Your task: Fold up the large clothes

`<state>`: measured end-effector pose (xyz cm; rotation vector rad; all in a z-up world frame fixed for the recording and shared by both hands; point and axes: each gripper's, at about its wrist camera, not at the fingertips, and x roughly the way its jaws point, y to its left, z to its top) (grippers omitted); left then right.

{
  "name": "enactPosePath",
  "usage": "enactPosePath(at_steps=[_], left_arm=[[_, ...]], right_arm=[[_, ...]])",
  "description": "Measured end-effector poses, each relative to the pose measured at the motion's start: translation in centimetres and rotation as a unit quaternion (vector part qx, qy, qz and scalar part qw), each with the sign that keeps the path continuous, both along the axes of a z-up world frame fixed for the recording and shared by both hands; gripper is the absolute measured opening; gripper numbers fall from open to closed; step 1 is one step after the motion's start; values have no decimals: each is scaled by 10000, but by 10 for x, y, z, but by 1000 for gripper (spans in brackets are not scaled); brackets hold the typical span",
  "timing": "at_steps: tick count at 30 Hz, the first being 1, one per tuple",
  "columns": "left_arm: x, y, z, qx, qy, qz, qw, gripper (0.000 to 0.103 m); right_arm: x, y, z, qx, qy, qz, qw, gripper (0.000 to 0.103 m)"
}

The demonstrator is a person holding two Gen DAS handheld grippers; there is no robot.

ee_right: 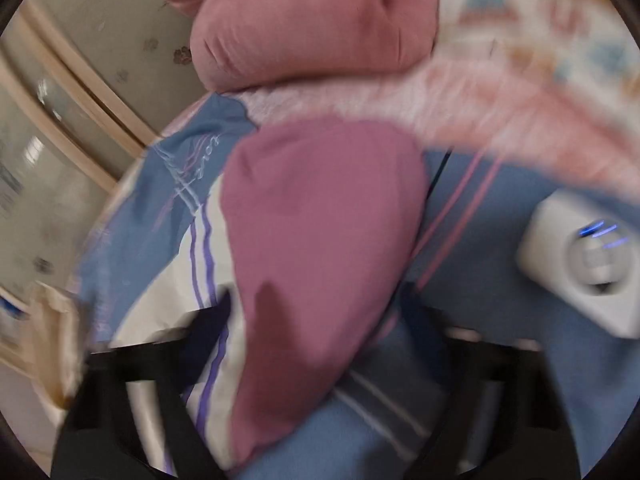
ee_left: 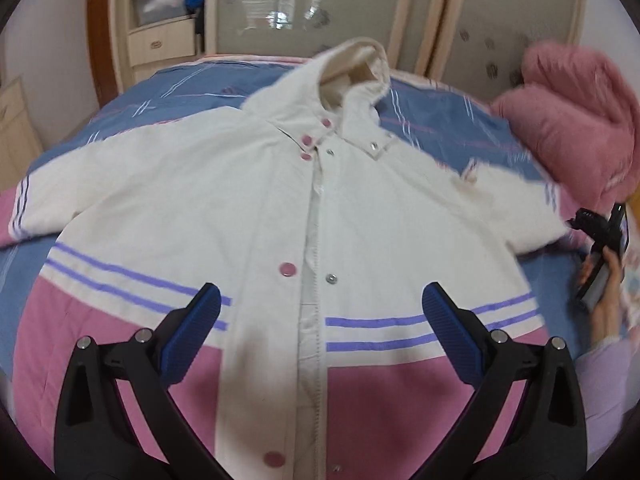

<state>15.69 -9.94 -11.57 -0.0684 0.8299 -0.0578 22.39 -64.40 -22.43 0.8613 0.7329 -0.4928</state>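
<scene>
A large white hooded jacket (ee_left: 248, 200) with a pink lower part, purple stripes and pink snaps lies front up on the bed, sleeves spread. My left gripper (ee_left: 320, 312) is open and empty above the jacket's lower front. In the left wrist view my right gripper (ee_left: 604, 240) is at the right sleeve's end. In the blurred right wrist view the pink cuff of that sleeve (ee_right: 320, 248) lies between the fingers of my right gripper (ee_right: 316, 312). The jaws stand wide apart beside the sleeve.
The bed has a blue and pink sheet (ee_left: 180, 88). A pink quilt (ee_left: 576, 120) is heaped at the far right. A wardrobe (ee_left: 320, 4) stands behind the bed. A white device (ee_right: 584, 264) lies on the sheet right of the sleeve.
</scene>
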Motion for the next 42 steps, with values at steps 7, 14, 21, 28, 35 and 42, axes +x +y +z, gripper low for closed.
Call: enactPosePath(at_steps=[7, 14, 21, 28, 35, 42], left_arm=[[-1, -16, -17, -105, 191, -81, 9997, 101], [-20, -9, -13, -222, 206, -111, 9995, 101], [-35, 1, -12, 140, 207, -42, 9997, 101], [-43, 53, -27, 13, 479, 468, 9978, 101], [-50, 48, -51, 251, 871, 104, 9958, 101], [-51, 34, -74, 920, 899, -7, 9917, 86]], right_arm=[[-70, 18, 76, -791, -954, -490, 9911, 6], [-103, 56, 79, -1809, 179, -468, 9822, 49], [-178, 85, 102, -2385, -432, -1727, 9547, 78], [-117, 193, 63, -1475, -764, 1573, 9735, 78], [-114, 206, 55, -1569, -558, 1437, 9755, 78], [-107, 193, 44, -1448, -305, 1292, 9805, 78]])
